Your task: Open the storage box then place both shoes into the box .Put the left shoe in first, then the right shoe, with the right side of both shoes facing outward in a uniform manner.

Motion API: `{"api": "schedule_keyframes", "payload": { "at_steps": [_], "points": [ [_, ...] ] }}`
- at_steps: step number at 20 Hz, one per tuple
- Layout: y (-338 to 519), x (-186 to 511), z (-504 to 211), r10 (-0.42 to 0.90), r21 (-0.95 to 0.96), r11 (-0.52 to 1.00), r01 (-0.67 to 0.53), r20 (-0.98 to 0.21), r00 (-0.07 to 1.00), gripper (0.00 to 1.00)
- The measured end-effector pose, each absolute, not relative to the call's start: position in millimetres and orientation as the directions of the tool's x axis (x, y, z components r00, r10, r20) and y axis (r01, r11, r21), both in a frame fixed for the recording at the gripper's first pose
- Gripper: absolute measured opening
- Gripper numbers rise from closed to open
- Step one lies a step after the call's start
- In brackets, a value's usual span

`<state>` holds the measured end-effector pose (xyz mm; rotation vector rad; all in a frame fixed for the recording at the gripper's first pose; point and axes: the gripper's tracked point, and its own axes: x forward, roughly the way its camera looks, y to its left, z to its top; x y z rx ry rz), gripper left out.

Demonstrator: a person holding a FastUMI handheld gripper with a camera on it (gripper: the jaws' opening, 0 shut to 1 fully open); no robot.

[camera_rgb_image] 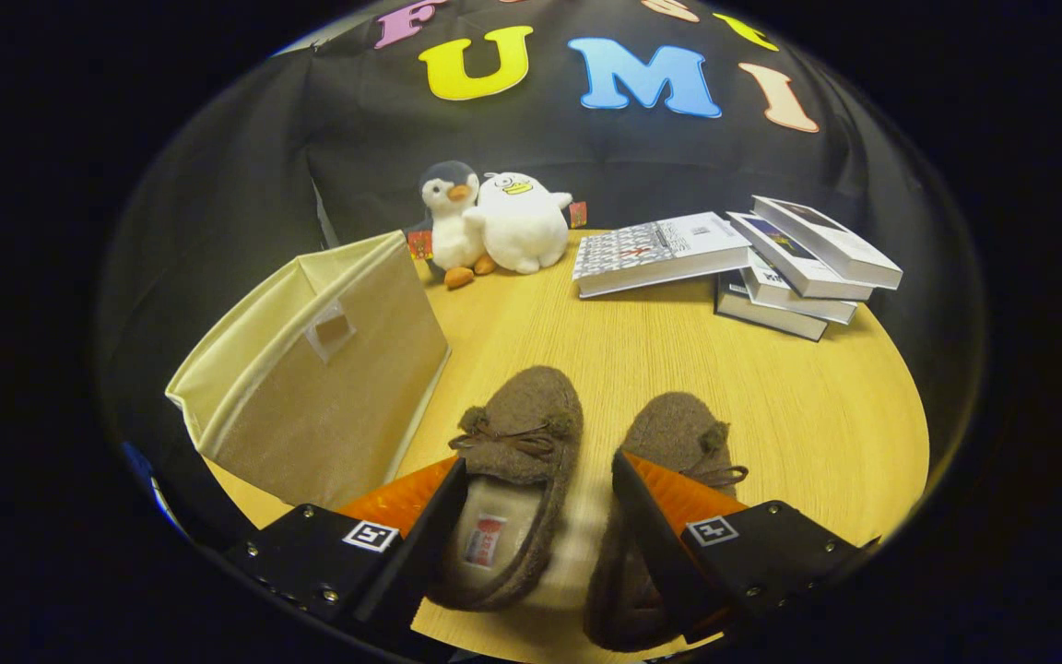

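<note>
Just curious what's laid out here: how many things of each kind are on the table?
Shoes: 2, left shoe, right shoe
Storage box: 1
Plush toys: 2, penguin, white plush
Books: 5
Total: 10

From my seat the bench (642,369) reads as pale wood-grain laminate with a smooth, faintly satin face, and the storage box (328,369) at middle left is matt, coarse-woven cloth. Both shoes, left shoe (517,443) and right shoe (678,433) low in the centre, look like fuzzy, nubby felt or fleece with a softer pale lining. At the top I see two soft plush toys (494,221) and, upper right, books (771,258) with smooth, slightly glossy paper covers.
</note>
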<state>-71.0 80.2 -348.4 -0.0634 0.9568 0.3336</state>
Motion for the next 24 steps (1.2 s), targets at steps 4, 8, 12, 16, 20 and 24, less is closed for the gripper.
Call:
{"api": "schedule_keyframes", "payload": {
  "at_steps": [4,8,12,16,20,24],
  "points": [
    [82.9,-69.2,-363.2,0.233,0.048,0.935,-0.35,-0.83,0.507,0.95],
    [84.9,-70.5,-381.9,0.206,0.017,0.924,-0.381,-0.864,0.459,0.86],
    [82.4,-70.5,-396.2,0.184,0.046,0.945,-0.323,-0.892,0.412,0.48],
    [78.2,-67.3,-389.5,0.197,0.112,0.967,-0.23,-0.9,0.39,0.3],
    [72.3,-69.0,-383.5,0.184,0.141,0.98,-0.14,-0.908,0.377,0.01],
    [86.5,-63.0,-361.1,0.231,0.231,0.972,-0.049,-0.892,0.389,0.0]
  ]
}}
